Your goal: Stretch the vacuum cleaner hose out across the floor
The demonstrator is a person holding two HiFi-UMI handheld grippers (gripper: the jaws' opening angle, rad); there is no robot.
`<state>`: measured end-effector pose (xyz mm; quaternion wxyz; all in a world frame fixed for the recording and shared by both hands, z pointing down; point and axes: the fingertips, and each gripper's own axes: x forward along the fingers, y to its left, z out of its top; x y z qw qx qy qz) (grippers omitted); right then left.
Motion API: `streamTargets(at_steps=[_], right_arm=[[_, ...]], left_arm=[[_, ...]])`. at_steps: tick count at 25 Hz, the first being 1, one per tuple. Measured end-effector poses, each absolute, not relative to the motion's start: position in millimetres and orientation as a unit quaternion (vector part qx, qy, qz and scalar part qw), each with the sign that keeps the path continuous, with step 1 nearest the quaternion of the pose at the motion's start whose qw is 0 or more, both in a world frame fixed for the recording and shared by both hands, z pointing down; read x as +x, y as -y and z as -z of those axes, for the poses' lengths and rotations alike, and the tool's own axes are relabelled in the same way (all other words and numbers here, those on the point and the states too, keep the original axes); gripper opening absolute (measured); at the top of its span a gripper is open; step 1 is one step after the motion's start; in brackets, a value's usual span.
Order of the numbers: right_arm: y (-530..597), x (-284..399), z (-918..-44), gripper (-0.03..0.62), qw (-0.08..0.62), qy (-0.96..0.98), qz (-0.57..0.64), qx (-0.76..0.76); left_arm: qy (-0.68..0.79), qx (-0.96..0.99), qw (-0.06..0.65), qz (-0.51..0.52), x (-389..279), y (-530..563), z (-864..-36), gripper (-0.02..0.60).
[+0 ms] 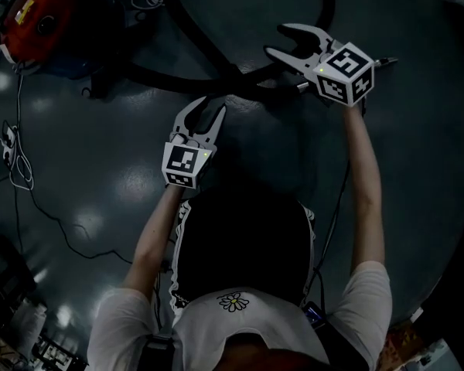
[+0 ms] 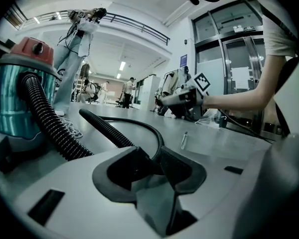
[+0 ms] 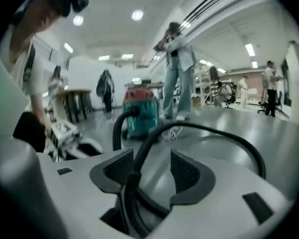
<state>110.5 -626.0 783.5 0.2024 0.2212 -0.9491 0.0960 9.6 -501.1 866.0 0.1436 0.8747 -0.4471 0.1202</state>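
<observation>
The red-topped, teal-bodied vacuum cleaner (image 1: 39, 18) stands at the far left, also visible in the left gripper view (image 2: 20, 93) and the right gripper view (image 3: 142, 111). Its black hose (image 1: 193, 33) leaves it as a ribbed length (image 2: 50, 118), then curves over the floor in a loop (image 3: 209, 133). My left gripper (image 1: 213, 103) is low over the floor, shut on the hose's smooth part (image 2: 157, 158). Further right, my right gripper (image 1: 274, 39) is open; the hose passes loosely between its jaws (image 3: 152, 171), clear of the pads.
A thin white cable (image 1: 15, 153) trails along the floor at left. A small light object (image 2: 184, 140) lies on the floor between the grippers. A person (image 3: 177, 73) stands beside the vacuum, others further back. Glass doors (image 2: 239, 59) close the right side.
</observation>
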Motion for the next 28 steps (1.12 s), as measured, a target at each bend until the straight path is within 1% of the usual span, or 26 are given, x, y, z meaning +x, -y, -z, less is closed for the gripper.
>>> streamTargets(at_steps=[3,5,7,9,13,19,20,21,23,25,28], right_arm=[[580.4,145.7,-863.2,0.241,0.420,0.895,-0.040,0.148],[553.6,184.6,-916.8,0.241,0.538,0.837,0.001,0.098],[540.5,223.5,-961.2,0.241,0.628,0.775,0.048,0.055],[539.6,243.5,-993.0,0.241,0.675,0.732,0.088,0.027],[560.4,233.6,-1032.5,0.241,0.693,0.703,0.157,0.031],[557.5,228.8,-1059.9,0.233,0.745,0.660,0.087,-0.040],[555.0,227.9,-1060.4,0.203,0.748,0.656,0.086,-0.052],[551.3,227.5,-1059.8,0.193,0.747,0.655,0.089,-0.063],[541.1,226.0,-1049.7,0.189,0.734,0.670,0.081,-0.076],[522.1,210.0,-1020.3,0.189,0.704,0.704,0.046,-0.083],[468.6,150.9,-938.0,0.189,0.617,0.778,-0.036,-0.112]], left_arm=[[0.441,0.877,0.145,-0.124,12.9,499.5,-870.6,0.147],[0.436,0.879,0.144,-0.130,17.1,497.0,-875.1,0.147],[0.431,0.880,0.145,-0.136,21.6,495.7,-880.6,0.147],[0.428,0.881,0.148,-0.140,25.2,494.8,-886.2,0.147],[0.423,0.881,0.149,-0.148,29.7,490.8,-893.6,0.147],[0.427,0.878,0.158,-0.148,26.2,489.6,-907.7,0.147],[0.429,0.876,0.164,-0.146,25.7,489.0,-908.9,0.147],[0.430,0.875,0.170,-0.143,26.4,488.1,-908.3,0.147],[0.432,0.873,0.180,-0.136,27.8,488.9,-901.1,0.147],[0.442,0.867,0.193,-0.126,20.6,492.6,-883.2,0.147],[0.473,0.848,0.218,-0.096,0.3,490.5,-819.6,0.147]])
